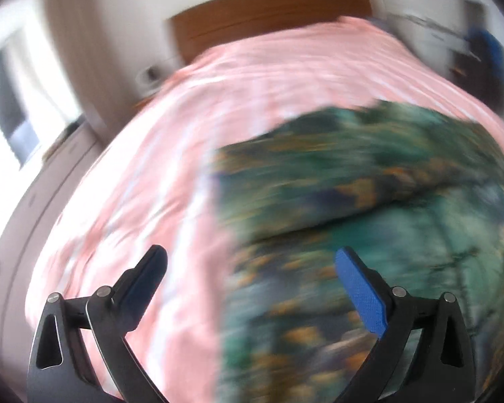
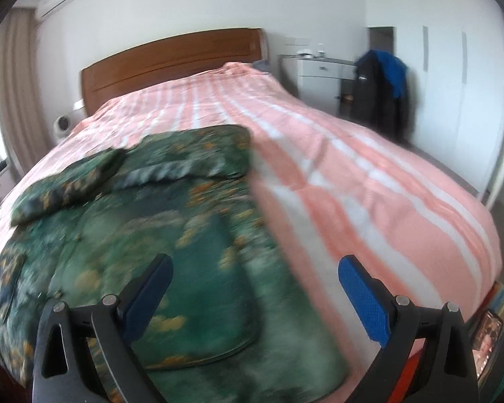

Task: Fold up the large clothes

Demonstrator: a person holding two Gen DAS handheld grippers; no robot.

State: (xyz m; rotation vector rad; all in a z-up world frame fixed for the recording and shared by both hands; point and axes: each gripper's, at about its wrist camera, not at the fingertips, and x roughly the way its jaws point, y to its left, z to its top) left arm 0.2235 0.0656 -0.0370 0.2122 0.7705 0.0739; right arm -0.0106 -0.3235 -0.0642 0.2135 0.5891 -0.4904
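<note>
The left wrist view is smeared by motion: the green patterned garment (image 1: 369, 208) shows only streaks of colour, its print and folds unreadable, and its right and lower parts run past the frame. In the right wrist view the garment's near edge is cut off at the bottom. Small items on the white dresser (image 2: 319, 70) are too small to identify. Both claws' bases are cut off below.

Wide bare stretches of the pink-and-white striped bedspread (image 2: 369, 181) lie open right of and beyond the rumpled green floral-print garment (image 2: 171, 235). The brown wooden headboard (image 2: 171, 63) closes the far end; a white bedside cabinet (image 2: 316, 80) and a hanging black-and-blue jacket (image 2: 379, 90) crowd the far right corner.
</note>
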